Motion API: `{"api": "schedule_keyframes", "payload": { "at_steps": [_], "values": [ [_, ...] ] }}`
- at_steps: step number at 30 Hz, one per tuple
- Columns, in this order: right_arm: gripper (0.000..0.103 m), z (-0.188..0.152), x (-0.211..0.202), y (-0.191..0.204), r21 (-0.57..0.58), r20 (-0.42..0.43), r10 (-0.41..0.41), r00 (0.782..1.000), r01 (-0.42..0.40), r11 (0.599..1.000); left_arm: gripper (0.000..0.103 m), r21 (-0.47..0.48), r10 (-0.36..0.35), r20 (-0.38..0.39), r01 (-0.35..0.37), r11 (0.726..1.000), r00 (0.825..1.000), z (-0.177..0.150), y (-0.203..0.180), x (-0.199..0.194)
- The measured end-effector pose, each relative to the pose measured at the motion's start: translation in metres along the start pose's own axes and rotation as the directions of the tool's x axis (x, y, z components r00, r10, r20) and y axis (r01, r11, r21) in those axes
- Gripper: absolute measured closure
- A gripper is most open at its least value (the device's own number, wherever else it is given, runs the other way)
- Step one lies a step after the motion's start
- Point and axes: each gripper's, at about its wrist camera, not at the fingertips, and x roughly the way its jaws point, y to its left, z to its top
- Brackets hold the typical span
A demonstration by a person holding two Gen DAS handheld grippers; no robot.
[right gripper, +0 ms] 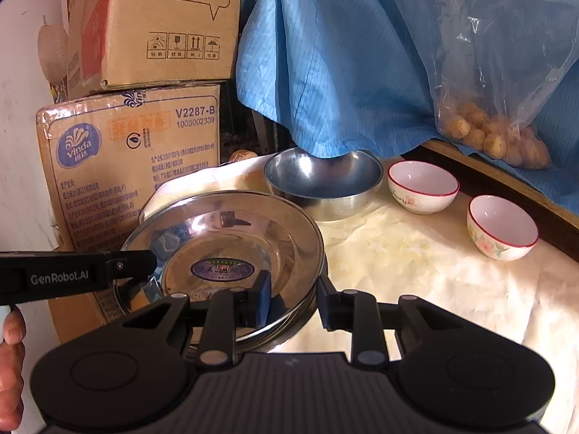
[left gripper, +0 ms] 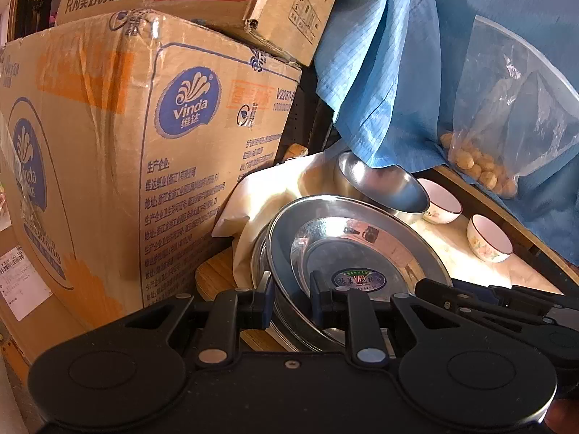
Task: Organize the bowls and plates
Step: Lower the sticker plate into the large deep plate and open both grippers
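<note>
A shiny steel plate [left gripper: 358,249] [right gripper: 231,238] with a round sticker lies tilted on top of a stack of like plates. My left gripper [left gripper: 292,298] is shut on its near rim; in the right wrist view its black finger [right gripper: 150,260] meets the plate's left rim. My right gripper [right gripper: 294,300] straddles the plate's right rim, one finger over the dish and one outside, with a gap showing, so it is open. Its fingers [left gripper: 421,285] enter the left wrist view from the right. Behind stand a steel bowl [left gripper: 383,188] [right gripper: 322,177] and two white red-rimmed bowls [right gripper: 421,186] [right gripper: 501,226].
Stacked cardboard boxes [left gripper: 108,144] [right gripper: 134,152] wall off the left. A blue cloth [right gripper: 325,54] hangs down to the steel bowl. A clear bag of round yellow snacks [right gripper: 495,137] hangs at right above a wooden ledge [right gripper: 524,195]. A cream cloth [right gripper: 416,271] covers the table. A hand [right gripper: 11,343] shows at far left.
</note>
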Motion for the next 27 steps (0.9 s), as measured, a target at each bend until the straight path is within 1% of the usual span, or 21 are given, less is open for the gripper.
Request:
{"api": "schedule_keyframes", "payload": {
  "at_steps": [9,21,27],
  "values": [
    [0.071,0.0,0.002,0.002,-0.006,-0.005,-0.004,1.0,0.004,1.0,0.08,0.029,0.031,-0.004,-0.031,0.999,1.0,0.001,-0.006,0.002],
    [0.067,-0.001,0.0,0.005,-0.037,-0.003,-0.011,1.0,0.011,0.999,0.08,0.043,0.041,-0.01,-0.04,0.998,0.999,0.002,-0.008,0.003],
    [0.066,-0.002,-0.001,0.003,-0.031,0.001,-0.001,1.0,0.001,1.0,0.076,0.055,0.044,-0.016,-0.043,0.998,0.999,0.002,-0.01,0.005]
  ]
}}
